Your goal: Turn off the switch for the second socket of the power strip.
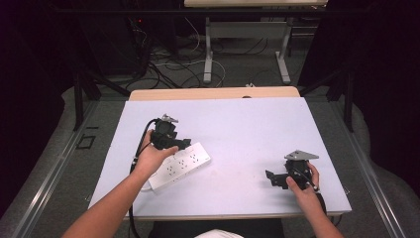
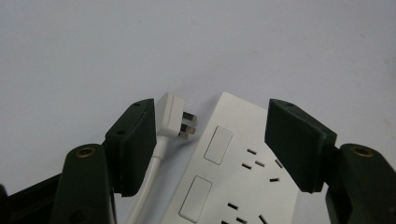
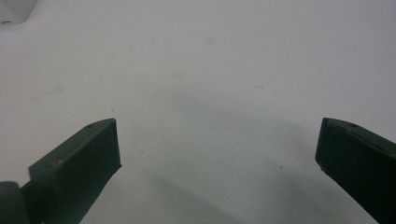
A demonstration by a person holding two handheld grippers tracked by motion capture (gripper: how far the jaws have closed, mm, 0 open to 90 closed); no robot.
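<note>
White counter [image 1: 247, 129] carries a white power strip [image 2: 243, 172] between the open jaws of the left gripper [image 2: 210, 140]. Its plug [image 2: 175, 116] lies just inside one jaw. Right gripper [image 3: 217, 144] jaws gape wide over bare counter.

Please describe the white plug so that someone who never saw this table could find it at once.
On the pale table, find the white power strip under the left gripper. The white plug lies just beside the strip's end, between the open jaws. It alone has bare metal prongs and a thin white cable.
</note>
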